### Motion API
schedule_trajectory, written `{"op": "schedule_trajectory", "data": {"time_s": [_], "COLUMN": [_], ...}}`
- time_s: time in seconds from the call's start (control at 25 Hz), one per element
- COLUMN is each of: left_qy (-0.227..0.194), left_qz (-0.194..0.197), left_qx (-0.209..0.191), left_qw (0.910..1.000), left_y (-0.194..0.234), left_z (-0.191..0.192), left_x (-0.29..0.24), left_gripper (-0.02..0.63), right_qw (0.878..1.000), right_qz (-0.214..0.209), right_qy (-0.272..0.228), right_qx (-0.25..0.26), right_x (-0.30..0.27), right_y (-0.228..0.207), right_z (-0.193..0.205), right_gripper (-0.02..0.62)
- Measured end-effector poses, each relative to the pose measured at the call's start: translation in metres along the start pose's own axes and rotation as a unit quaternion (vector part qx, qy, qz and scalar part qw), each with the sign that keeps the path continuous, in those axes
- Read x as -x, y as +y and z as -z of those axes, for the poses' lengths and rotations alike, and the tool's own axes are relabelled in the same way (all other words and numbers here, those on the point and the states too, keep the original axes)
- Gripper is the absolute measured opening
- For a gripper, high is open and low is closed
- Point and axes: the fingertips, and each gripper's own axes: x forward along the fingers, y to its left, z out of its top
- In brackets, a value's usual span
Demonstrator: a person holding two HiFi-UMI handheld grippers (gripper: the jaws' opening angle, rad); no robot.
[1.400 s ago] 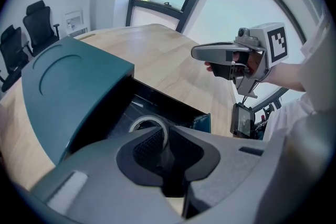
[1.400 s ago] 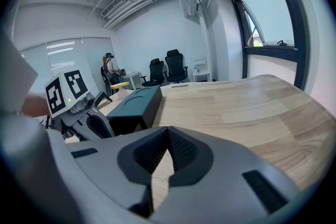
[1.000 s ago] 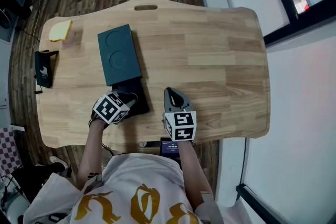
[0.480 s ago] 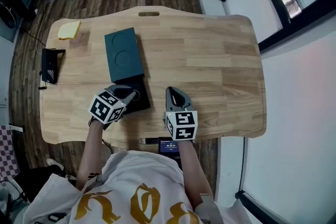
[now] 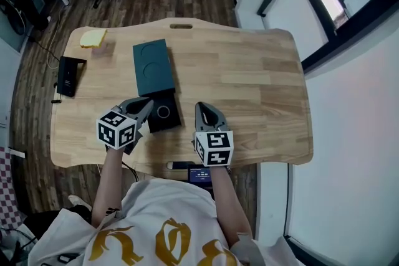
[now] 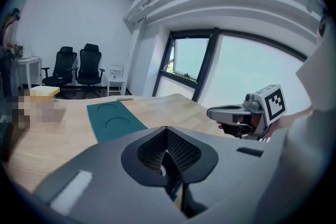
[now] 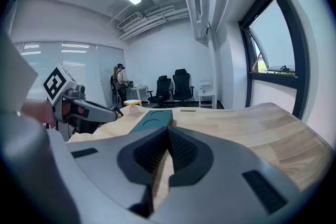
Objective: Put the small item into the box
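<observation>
Two changes against half a second ago: pulled left gripper (image 5: 144,106) back toward lower left of the head view, off the black box (image 5: 171,123); uncovered the box's open top.

Saw a ring-shaped small item (image 5: 163,112) sitting inside the box, lower centre-left of frame, just below the teal lid (image 5: 153,66); read that as drop probably done, pending a seating check. Kept right gripper (image 5: 203,109) parked just right of the box, apart from it.

Read left claw from its own view: narrow, pads pressed together, nothing held; spotted only a pale speck low in the seam, too small to call. Read right claw the same way: pads meeting at the top, bare wood through the slit below, empty.

Got from the head view what neither gripper view gave: the box interior and the item; lost both behind the jaw bodies in the gripper views. Got from the gripper views what the head view lacked: pad contact up close, plus each gripper seen side-on from the other, above the table (image 5: 249,78).

Noted yellow block (image 5: 92,38) and black device (image 5: 68,67) at upper left, well apart from the box. Judged remaining work as lid fitting at most; not named in the task.
</observation>
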Motion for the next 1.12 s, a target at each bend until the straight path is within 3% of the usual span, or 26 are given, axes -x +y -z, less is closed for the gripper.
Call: {"op": "schedule_trajectory", "data": {"time_s": [0.4, 0.76, 1.12], "left_qy": [-0.093, -0.124, -0.13], "left_qz": [-0.051, -0.077, -0.061], "left_qx": [-0.01, -0.019, -0.012], "left_qw": [0.9943, 0.9891, 0.9896], "left_y": [-0.003, -0.003, -0.014], "left_z": [-0.024, -0.028, -0.03], "left_x": [0.041, 0.06, 0.057], "left_gripper": [0.003, 0.003, 0.003], "right_qw": [0.999, 0.998, 0.998], "right_qz": [-0.015, -0.016, -0.014], "right_qy": [-0.03, -0.04, -0.046], "right_qx": [0.022, 0.037, 0.034], "right_x": [0.025, 0.034, 0.042], "right_y": [0.03, 0.037, 0.031], "right_z": [-0.015, -0.019, -0.021], "right_gripper": [0.005, 0.005, 0.003]}}
